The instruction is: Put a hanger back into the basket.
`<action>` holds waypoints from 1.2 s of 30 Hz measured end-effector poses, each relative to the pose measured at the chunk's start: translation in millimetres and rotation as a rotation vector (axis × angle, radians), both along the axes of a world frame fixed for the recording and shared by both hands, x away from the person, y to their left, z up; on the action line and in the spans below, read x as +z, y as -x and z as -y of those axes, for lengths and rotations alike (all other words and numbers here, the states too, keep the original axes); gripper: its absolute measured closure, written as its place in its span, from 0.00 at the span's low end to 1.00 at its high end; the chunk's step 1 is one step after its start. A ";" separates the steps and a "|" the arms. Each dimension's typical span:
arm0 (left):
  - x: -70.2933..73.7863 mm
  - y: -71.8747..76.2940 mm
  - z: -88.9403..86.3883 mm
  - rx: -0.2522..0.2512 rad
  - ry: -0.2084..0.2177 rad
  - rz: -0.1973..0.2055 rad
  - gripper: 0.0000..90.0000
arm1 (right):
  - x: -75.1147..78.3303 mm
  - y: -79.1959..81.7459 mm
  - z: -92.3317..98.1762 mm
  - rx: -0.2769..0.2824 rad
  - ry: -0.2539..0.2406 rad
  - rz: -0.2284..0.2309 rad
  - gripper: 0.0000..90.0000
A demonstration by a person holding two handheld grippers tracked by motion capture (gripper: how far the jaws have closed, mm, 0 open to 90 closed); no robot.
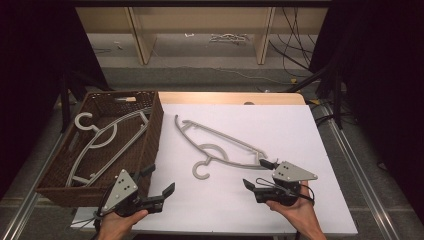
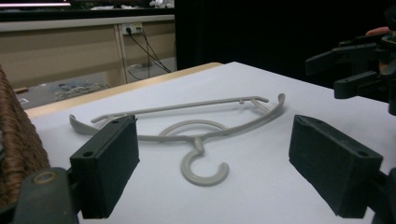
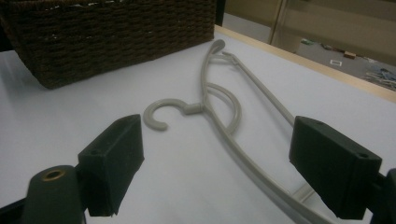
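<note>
Lying flat between both wide-open grippers, the grey hanger point(image 1: 215, 145) nearly reaches the right gripper point(image 1: 256, 174).

A brown wicker basket point(image 1: 151, 131) is set at the table's point(image 1: 280, 125) left edge; a grey hanger point(image 1: 102, 142) is laid inside it.

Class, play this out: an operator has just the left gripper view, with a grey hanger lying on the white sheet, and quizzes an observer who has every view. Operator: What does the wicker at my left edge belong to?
Observer: A brown wicker basket on the table's left side.
Operator: Anything in it?
Observer: At least one more grey hanger in the basket.
Operator: And the right gripper?
Observer: The right gripper is open around the loose hanger's near end.
</note>
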State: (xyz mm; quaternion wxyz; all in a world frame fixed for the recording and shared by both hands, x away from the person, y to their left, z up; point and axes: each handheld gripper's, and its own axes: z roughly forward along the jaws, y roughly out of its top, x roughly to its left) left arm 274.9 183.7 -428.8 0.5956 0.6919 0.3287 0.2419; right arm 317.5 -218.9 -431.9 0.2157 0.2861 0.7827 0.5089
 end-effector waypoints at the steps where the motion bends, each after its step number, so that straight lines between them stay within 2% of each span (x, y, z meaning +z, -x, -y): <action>1: 0.4 0.4 -0.9 0.006 -0.011 0.002 0.18 | 0.0 -1.0 0.3 0.002 0.010 0.010 0.21; 3: -0.8 -0.1 -0.9 0.000 -0.004 0.008 0.18 | -1.2 -2.7 -0.7 0.006 0.022 0.003 0.21; 6: -2.7 -1.1 0.8 -0.003 -0.023 0.004 0.18 | -4.5 -9.7 -3.5 0.006 0.049 0.015 0.21; 9: -4.3 -1.8 3.2 -0.014 -0.035 0.005 0.18 | -8.2 -22.0 -8.0 0.018 0.092 -0.010 0.21; 12: -4.5 -0.3 2.8 -0.021 -0.044 0.003 0.18 | -14.5 -36.9 -14.6 0.031 0.143 -0.066 0.21; 14: -5.8 -0.9 3.1 -0.029 -0.044 0.013 0.18 | -20.3 -46.7 -20.3 0.056 0.198 -0.112 0.22; 15: -5.8 -0.2 2.7 -0.023 -0.057 0.010 0.18 | -22.8 -50.3 -23.7 0.053 0.226 -0.128 0.23; 16: -6.1 -0.4 2.5 -0.026 -0.062 0.012 0.18 | -25.3 -55.8 -26.8 0.057 0.254 -0.114 0.23; 20: -6.1 -0.4 1.8 -0.022 -0.061 0.019 0.18 | -31.0 -73.9 -38.8 0.079 0.319 -0.165 0.29; 22: -6.6 -1.0 1.6 -0.022 -0.062 0.011 0.18 | -35.0 -82.6 -43.9 0.070 0.330 -0.173 0.34; 24: -6.3 -1.1 0.9 -0.020 -0.062 0.017 0.18 | -36.8 -90.0 -47.2 0.091 0.350 -0.203 0.36; 31: -6.6 -1.2 1.5 -0.025 -0.066 0.013 0.18 | -45.4 -108.0 -59.9 0.097 0.390 -0.225 0.43; 35: -6.5 -1.3 1.0 -0.025 -0.067 0.016 0.18 | -47.8 -115.7 -62.5 0.108 0.392 -0.258 0.49; 36: -6.6 -1.4 1.0 -0.025 -0.069 0.013 0.18 | -48.1 -116.4 -64.2 0.091 0.384 -0.273 0.51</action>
